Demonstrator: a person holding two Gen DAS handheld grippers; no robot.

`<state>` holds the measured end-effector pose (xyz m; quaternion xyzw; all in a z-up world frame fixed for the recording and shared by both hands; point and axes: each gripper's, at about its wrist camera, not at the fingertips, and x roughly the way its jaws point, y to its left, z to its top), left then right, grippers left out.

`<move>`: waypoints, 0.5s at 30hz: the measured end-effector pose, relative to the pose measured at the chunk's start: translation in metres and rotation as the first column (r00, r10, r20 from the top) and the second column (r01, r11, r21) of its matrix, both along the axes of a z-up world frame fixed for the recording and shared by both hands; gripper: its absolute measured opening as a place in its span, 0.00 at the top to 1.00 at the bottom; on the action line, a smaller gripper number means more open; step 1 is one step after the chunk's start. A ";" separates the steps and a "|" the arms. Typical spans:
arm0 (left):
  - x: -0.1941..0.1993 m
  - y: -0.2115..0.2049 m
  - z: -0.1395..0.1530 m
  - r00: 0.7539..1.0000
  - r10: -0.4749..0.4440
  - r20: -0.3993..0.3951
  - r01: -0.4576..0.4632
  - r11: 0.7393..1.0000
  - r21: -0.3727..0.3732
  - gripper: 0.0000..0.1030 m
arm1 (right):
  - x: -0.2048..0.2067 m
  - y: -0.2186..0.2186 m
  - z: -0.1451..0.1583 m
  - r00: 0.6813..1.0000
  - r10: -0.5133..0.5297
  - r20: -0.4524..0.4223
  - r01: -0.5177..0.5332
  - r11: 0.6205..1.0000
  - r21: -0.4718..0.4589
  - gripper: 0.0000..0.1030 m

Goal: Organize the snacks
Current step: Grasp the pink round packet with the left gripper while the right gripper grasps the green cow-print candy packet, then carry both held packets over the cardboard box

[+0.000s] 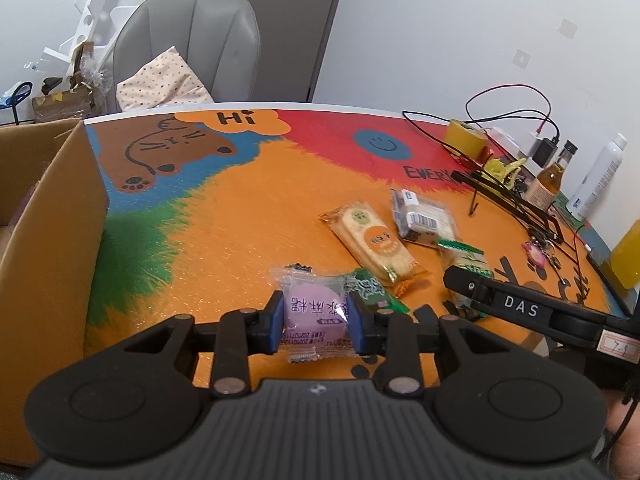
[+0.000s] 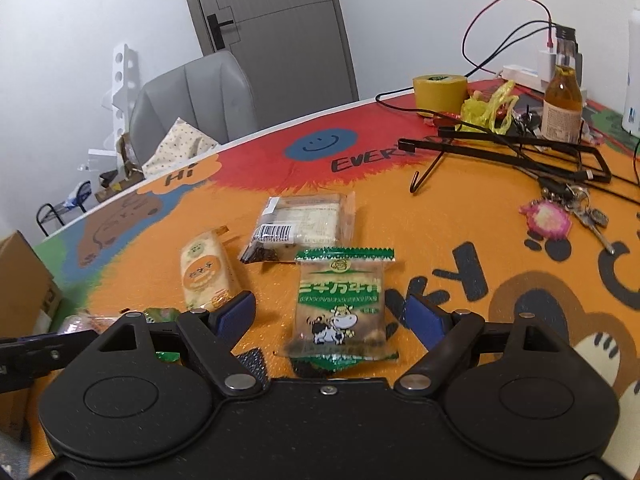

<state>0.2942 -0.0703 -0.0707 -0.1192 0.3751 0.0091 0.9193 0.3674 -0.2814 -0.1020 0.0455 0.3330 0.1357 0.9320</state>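
Between the blue pads of the left gripper point(image 1: 316, 322) sits a purple round snack point(image 1: 314, 312) in a clear wrapper, clamped from both sides and seemingly clear of the painted table point(image 1: 248, 216); the pick-up looks done, and the step in hand is carrying it to the cardboard box point(image 1: 48, 208) that stands at the table's left edge. The next move calls for a swing left over the box wall and then a release — high enough that the wrapper's loose ends do not catch the rim.

The right gripper point(image 2: 332, 314) has its jaws spread wide, nothing pressed between them; the green milk-cow packet point(image 2: 340, 304) lies flat on the table between the pads, untouched. It calls for closing squarely on the packet's sides — the wrapper is thin and may buckle or slide.

Farther out lie an orange cracker pack point(image 2: 204, 272) and a barcoded clear pack point(image 2: 300, 224), close together, still to be sorted; beyond them, well apart, a tape roll point(image 2: 440, 90) and a bottle point(image 2: 562, 100).
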 end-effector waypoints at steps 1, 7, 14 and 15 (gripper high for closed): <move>0.001 0.001 0.000 1.000 0.001 -0.001 -0.001 1.000 0.000 0.70 | 0.002 0.001 -0.002 1.000 0.002 -0.010 -0.002 1.000 -0.009 0.26; 0.000 0.004 0.002 1.000 0.007 0.004 -0.007 1.000 0.001 0.70 | -0.002 0.002 -0.001 1.000 0.001 -0.008 -0.002 0.999 -0.043 0.55; -0.008 0.007 0.010 1.000 0.017 0.026 -0.017 1.000 0.000 0.70 | -0.019 -0.003 0.007 1.000 0.010 -0.003 -0.010 1.000 0.003 0.55; -0.010 0.007 0.012 0.999 0.018 0.030 -0.018 1.000 0.000 0.69 | -0.022 -0.003 0.009 1.000 0.010 0.002 -0.010 1.000 0.007 0.55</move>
